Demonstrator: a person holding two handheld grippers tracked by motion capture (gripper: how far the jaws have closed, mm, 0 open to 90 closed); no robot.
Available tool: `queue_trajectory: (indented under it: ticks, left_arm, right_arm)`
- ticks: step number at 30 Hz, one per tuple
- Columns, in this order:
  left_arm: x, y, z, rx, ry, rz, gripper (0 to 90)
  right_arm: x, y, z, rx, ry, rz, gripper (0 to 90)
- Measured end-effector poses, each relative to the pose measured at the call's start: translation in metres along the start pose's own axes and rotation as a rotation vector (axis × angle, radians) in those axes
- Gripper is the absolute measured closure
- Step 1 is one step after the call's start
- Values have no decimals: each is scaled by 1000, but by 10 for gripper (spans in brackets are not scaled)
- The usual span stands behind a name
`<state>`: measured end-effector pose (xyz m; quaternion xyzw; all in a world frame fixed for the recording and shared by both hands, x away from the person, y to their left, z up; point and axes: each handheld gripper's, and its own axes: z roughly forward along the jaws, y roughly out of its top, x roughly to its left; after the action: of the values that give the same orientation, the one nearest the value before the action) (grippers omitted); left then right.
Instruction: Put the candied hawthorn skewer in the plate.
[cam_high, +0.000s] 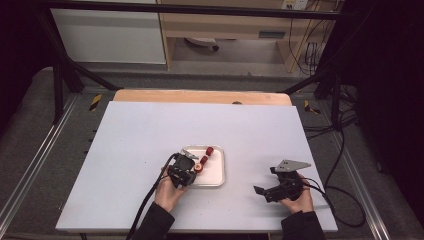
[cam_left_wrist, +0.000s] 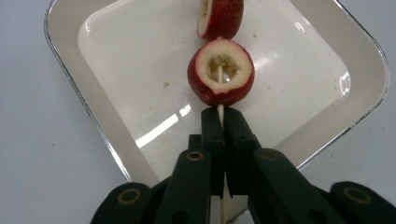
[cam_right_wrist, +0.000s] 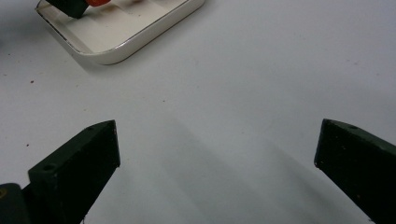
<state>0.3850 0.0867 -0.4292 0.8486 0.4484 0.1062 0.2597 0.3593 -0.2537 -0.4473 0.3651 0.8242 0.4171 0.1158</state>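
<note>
A thin wooden skewer (cam_left_wrist: 220, 113) carries red hollowed fruit pieces (cam_left_wrist: 221, 77) over a white square tray (cam_left_wrist: 112, 140). My left gripper (cam_left_wrist: 222, 117) is shut on the skewer's bare end, just below the nearest fruit piece. A second red piece (cam_left_wrist: 221, 16) sits farther up the stick. From above, the left gripper (cam_high: 182, 171) rests at the tray's left edge with the fruit (cam_high: 200, 167) beside it. My right gripper (cam_high: 263, 191) stands open over bare table, right of the tray (cam_high: 212, 177); nothing lies between its jaws (cam_right_wrist: 215, 154).
The white table top (cam_high: 150, 130) has free room all around the tray. A wooden board edge (cam_high: 200, 96) runs along the far side. Cables trail from both grippers toward the near edge. The tray's corner (cam_right_wrist: 116, 51) lies ahead and left of the right gripper.
</note>
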Motion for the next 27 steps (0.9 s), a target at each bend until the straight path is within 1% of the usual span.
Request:
queue_trajectory:
  ticks: [6, 8, 11, 13, 16, 18, 20, 21, 24, 25, 27]
  left_arm:
    - [2, 0, 1, -15, 9, 19, 864]
    - [4, 0, -1, -22, 9, 21, 807]
    - [8, 0, -7, -45, -21, 30, 701]
    - [11, 0, -12, -70, -39, 43, 607]
    - [16, 1, -20, -89, -39, 64, 491]
    - [19, 1, -25, -104, -51, 78, 435]
    - [23, 1, -30, -119, -58, 90, 351]
    - [26, 1, -33, -132, -63, 94, 324]
    - [36, -2, -42, -147, -82, 106, 233]
    - [39, -4, -45, -154, -83, 103, 212]
    - [46, -10, -50, -158, -72, 95, 192]
  right_arm:
    - [0, 0, 0, 1, -3, 2, 7]
    - [0, 0, 0, 3, -4, 4, 7]
    - [0, 0, -1, 1, -4, 4, 7]
    - [0, 0, -1, -2, -3, 10, 8]
    - [0, 1, -1, -5, -5, 10, 8]
    - [0, 1, -2, -6, -6, 8, 8]
    - [0, 1, -2, -8, -7, 8, 8]
    - [0, 1, -2, -6, -7, 9, 8]
    - [0, 1, -2, -7, -6, 10, 8]
    - [0, 1, -2, -6, -6, 12, 8]
    - [0, 1, -2, -9, -5, 11, 8]
